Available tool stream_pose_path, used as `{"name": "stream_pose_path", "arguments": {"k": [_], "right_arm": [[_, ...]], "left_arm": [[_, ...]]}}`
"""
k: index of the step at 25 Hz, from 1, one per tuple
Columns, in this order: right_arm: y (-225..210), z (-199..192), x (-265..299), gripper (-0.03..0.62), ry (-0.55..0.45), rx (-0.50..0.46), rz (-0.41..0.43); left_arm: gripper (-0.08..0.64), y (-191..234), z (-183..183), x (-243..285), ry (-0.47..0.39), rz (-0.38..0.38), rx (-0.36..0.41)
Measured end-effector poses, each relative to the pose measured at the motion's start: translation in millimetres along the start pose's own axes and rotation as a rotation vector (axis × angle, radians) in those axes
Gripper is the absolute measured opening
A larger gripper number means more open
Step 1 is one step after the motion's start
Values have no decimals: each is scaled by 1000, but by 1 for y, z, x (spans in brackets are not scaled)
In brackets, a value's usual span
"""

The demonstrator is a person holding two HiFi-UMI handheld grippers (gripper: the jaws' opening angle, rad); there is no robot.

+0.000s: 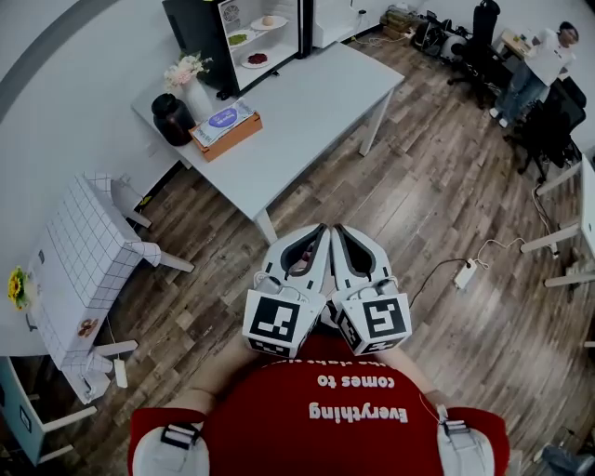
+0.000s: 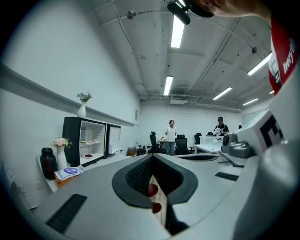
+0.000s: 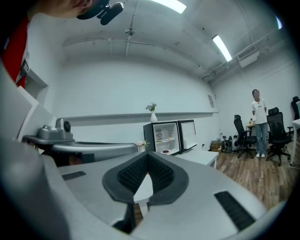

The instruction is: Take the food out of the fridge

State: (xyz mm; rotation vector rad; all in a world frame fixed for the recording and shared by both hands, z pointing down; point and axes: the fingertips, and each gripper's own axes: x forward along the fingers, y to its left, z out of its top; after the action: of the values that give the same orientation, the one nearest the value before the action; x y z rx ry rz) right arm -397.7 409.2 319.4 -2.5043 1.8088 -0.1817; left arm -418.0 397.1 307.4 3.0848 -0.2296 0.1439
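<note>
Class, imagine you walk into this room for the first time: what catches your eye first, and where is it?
The left hand-held gripper and right hand-held gripper, both white, shut and empty, are held side by side at the head view's centre, above a red shirt. Far beyond, at the back of a white table, a black fridge stands open with plates of food on its shelves.

Red shirt (image 1: 316,423) with white lettering; white left gripper (image 1: 319,231) and right gripper (image 1: 338,231), each bearing 1 black-and-white marker cube (image 1: 275,323).
</note>
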Motion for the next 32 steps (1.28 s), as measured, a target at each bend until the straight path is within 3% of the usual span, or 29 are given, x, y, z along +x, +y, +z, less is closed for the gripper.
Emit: {"name": "stream_pose_path", "arguments": {"k": [10, 18, 24, 32], "right_arm": [[-108, 5, 104, 14, 11, -14, -53], [-192, 52, 226, 14, 17, -148, 4], [-215, 49, 306, 14, 28, -146, 127], [-202, 30, 401, 14, 100, -116, 392]], "left_arm": [[6, 46, 0, 148, -3, -55, -18], [6, 117, 37, 282, -22, -20, -45], [6, 176, 37, 337, 1, 102, -56], [6, 264, 16, 361, 41, 397, -160]]}}
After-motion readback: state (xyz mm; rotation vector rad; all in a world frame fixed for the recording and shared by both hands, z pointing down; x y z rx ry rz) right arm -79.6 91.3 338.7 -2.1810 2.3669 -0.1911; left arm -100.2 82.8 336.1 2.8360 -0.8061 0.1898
